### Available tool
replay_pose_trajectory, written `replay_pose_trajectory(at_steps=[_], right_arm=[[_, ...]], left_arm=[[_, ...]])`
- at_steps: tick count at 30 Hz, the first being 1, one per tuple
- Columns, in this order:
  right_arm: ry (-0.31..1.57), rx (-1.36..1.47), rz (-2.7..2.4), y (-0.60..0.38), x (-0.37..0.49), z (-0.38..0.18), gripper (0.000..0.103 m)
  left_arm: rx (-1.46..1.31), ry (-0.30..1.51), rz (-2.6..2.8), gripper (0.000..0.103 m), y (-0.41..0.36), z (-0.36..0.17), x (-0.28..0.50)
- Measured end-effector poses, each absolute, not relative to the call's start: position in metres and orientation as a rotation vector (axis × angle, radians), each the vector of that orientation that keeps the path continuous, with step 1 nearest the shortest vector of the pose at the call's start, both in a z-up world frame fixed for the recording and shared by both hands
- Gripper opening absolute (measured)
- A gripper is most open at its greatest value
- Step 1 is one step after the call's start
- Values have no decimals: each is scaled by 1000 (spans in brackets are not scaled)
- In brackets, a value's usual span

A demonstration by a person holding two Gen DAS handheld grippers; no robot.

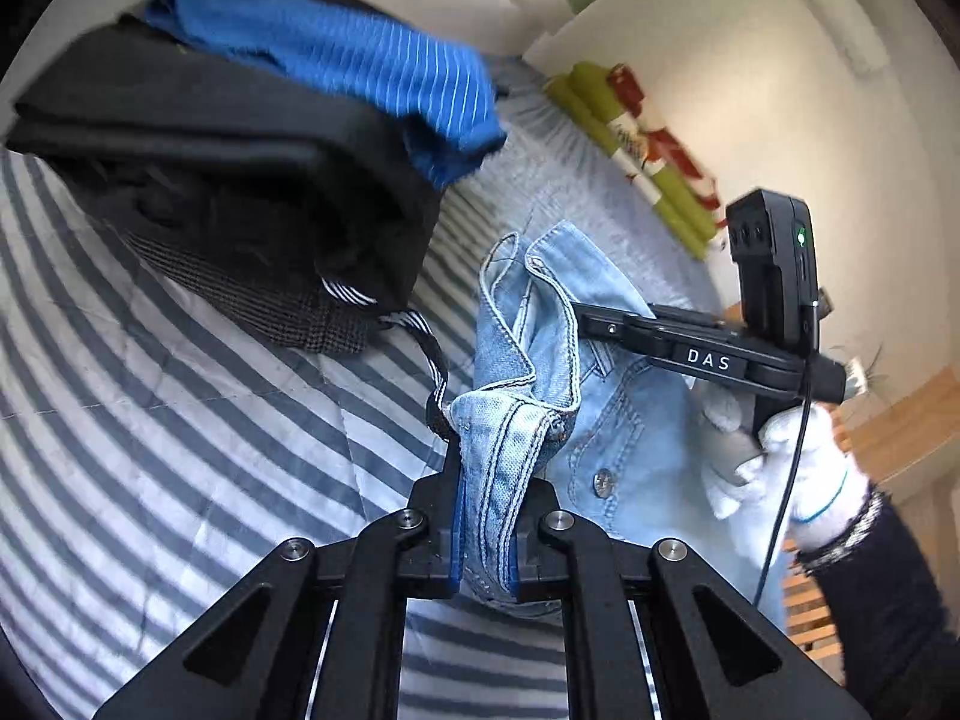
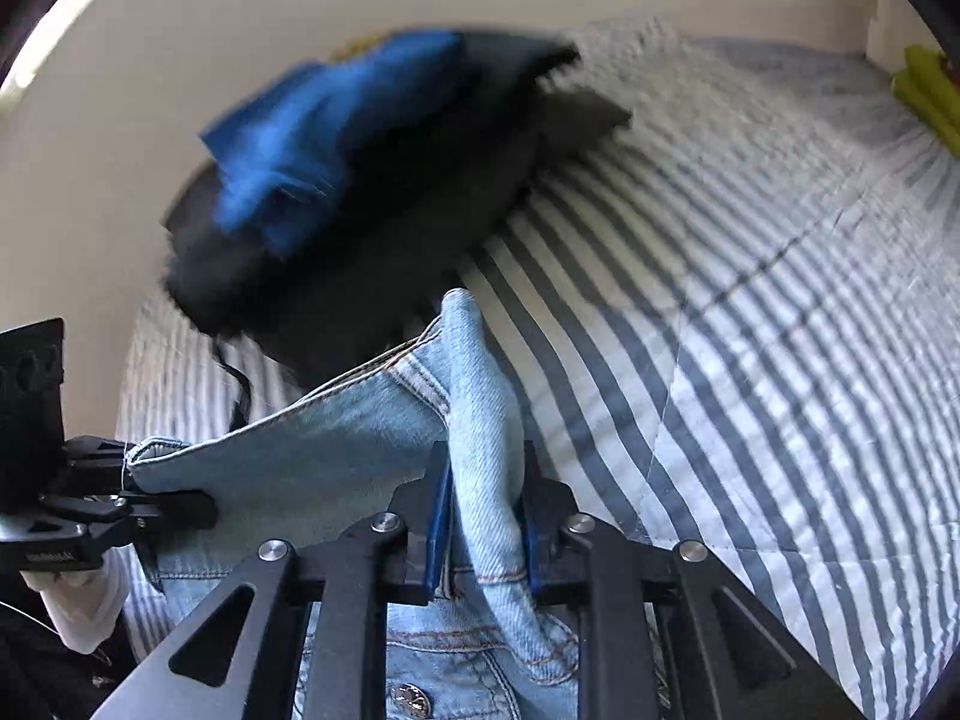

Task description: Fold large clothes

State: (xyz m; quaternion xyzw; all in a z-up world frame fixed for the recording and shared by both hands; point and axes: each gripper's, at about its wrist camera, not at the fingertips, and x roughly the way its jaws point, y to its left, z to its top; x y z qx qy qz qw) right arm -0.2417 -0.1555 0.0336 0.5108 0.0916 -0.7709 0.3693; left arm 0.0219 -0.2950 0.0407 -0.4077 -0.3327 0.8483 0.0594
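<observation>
Both grippers clamped on denim garment; folding barely begun.
Left gripper (image 1: 486,516) and right gripper (image 2: 480,516) jaws pinch denim jacket (image 1: 540,360) raised over striped bed (image 1: 180,420); folded pile (image 1: 240,180) lies far left.

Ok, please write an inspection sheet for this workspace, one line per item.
Surface: bed with grey-and-white striped cover.
Job's things: light blue denim jacket, held up by both grippers.
Clutter: pile of dark folded clothes with a blue striped garment on top.
Grippers: left gripper shut on denim; right gripper likewise.
Cables: thin black cable beside the white-gloved hand.
Surroundings: white wall, green-and-red cushion.
</observation>
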Motion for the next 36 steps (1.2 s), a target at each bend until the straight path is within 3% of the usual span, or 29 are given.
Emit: replay_pose_trajectory(at_steps=[5,8,10,12,14,15,18,21,24,29,36], right_arm=[[274,1216,-1950,-181,-212,63,9],[289,1250,-1944,-203,-223,38,9],[286,1339,-1987,-212,-232,21,19],[316,1387,-2065,-209,-241,21,21],[298,1355,-2123,-194,-238,44,23],[280,1336,-2147,-185,-232,57,32],[235,1255,-2236,-145,-190,101,43],[205,1269,-2298,-106,-136,114,47],[99,1311,-2353,-70,-102,116,54],[-155,1336,-2435,-34,-81,117,54],[-384,1353,-2463,4,13,95,54]], left_arm=[[-1165,-1033,2618,9,-316,62,69],[-1250,-1064,2658,9,-336,54,69],[-1410,-1043,2622,17,-337,31,57],[-1502,-988,2666,31,-335,21,53],[-1467,-919,2726,42,-334,27,58],[-1452,-866,2777,47,-332,34,62],[-1361,-750,2845,56,-322,56,79],[-1323,-618,2931,58,-309,69,90],[-1314,-652,2960,58,-312,73,85],[-1351,-756,2901,56,-316,74,81],[-1265,-409,2593,58,-224,70,66]])
